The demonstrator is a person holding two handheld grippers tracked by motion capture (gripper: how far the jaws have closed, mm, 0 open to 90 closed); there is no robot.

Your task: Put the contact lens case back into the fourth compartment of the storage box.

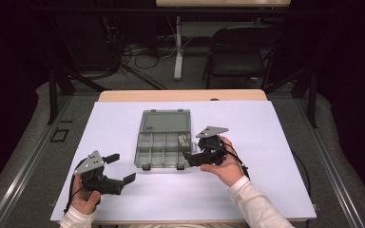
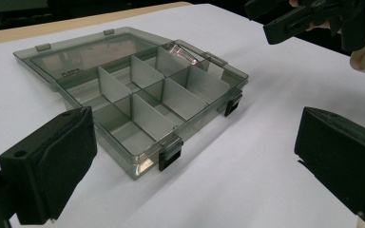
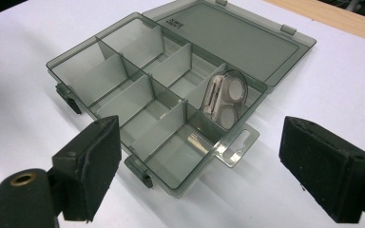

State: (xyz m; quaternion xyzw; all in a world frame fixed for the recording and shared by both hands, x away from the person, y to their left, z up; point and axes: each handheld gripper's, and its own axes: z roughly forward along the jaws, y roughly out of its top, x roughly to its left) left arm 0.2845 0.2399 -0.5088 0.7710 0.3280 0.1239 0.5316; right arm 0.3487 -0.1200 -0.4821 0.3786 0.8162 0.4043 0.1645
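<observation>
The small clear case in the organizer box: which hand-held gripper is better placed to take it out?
Probably the right hand-held gripper. It hovers open beside the organizer box, on the side where the clear case stands. The left hand-held gripper, also open, sits farther away.

The left gripper (image 1: 122, 167) is held low with its jaws spread wide and empty. The right gripper (image 1: 188, 153), gripped by the right hand (image 1: 224, 164), also gapes empty.

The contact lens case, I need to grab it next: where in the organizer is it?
The lens case leans in the organizer's back right compartment, next to the lid hinge, just beyond the right claw.
</observation>
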